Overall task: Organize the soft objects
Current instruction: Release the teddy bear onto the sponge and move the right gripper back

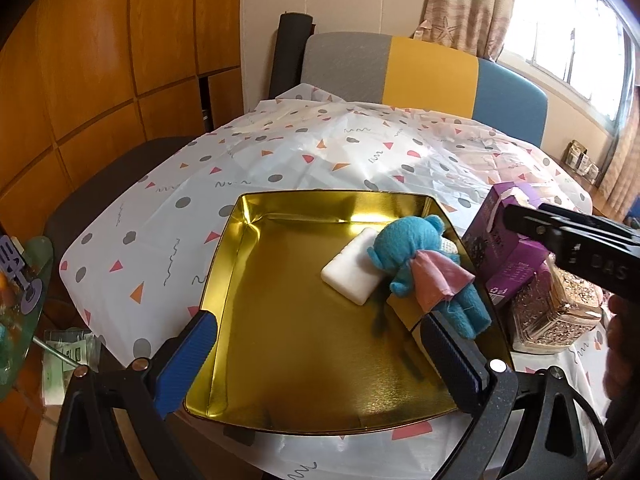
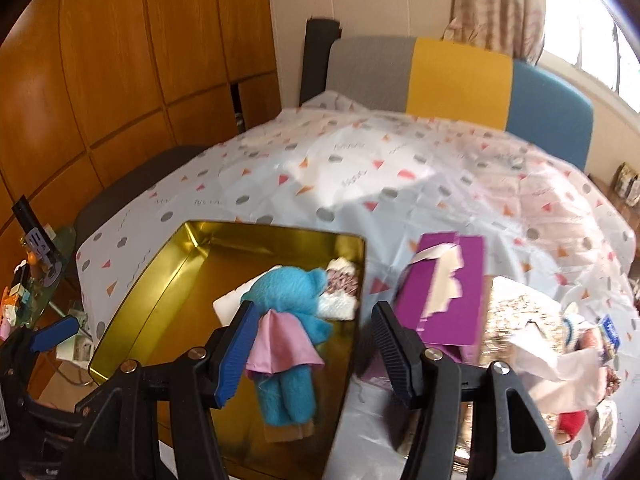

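- We see the blue plush bear in a pink skirt (image 1: 424,270) and white sponge block (image 1: 352,276) already inside the shiny gold tin tray (image 1: 280,216).
- Our left gripper (image 1: 320,352) and right gripper (image 2: 312,348) both gape empty.
- More soft items possibly remain beside the purple cardboard box (image 2: 444,292).

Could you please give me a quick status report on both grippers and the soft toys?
Left gripper open, right gripper open, both empty. Blue plush doll with pink skirt lying in gold metal tin, on white foam block. Purple cardboard box beside tin.
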A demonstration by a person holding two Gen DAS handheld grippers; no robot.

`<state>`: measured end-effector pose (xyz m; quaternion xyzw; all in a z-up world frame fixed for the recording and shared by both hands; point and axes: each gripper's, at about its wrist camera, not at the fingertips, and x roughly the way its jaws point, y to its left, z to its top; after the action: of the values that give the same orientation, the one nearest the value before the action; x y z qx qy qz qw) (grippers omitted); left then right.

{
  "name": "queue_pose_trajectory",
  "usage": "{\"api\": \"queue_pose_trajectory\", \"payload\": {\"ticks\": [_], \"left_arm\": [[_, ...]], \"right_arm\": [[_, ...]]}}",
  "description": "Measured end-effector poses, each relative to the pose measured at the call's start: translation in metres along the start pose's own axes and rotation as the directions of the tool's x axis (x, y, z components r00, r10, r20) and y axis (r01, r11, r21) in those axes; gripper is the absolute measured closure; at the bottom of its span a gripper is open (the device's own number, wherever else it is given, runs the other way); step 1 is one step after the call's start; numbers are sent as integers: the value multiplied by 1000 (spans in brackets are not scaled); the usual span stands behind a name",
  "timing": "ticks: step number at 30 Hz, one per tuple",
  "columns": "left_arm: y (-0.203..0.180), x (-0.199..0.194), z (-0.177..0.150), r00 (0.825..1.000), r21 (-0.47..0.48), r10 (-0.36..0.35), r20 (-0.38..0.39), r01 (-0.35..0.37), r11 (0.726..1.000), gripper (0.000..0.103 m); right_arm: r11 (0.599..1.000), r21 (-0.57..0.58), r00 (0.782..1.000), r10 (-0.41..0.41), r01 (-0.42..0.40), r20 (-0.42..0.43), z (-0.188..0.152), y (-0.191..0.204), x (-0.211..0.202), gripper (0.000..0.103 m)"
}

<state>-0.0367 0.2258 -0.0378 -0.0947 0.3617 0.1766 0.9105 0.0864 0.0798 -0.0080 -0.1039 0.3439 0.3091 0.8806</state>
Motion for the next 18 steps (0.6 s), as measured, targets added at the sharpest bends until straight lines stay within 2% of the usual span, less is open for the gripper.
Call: {"api": "queue_pose_trajectory", "payload": {"ticks": [9,13,18], "left_arm": [[-15,-10,2,999,46,-17,29,15,999,0],[-23,-14,4,999,67,-24,38,22,998,0],[-35,-19,6,998,100,-43,54,38,994,0]], "right_arm": [[997,7,990,-84,83,118,-9,-42,-52,44],[985,40,975,-171,167,139,-13,-78,-70,44],[953,115,948,-293,280,124,-26,-134,-85,44]]}}
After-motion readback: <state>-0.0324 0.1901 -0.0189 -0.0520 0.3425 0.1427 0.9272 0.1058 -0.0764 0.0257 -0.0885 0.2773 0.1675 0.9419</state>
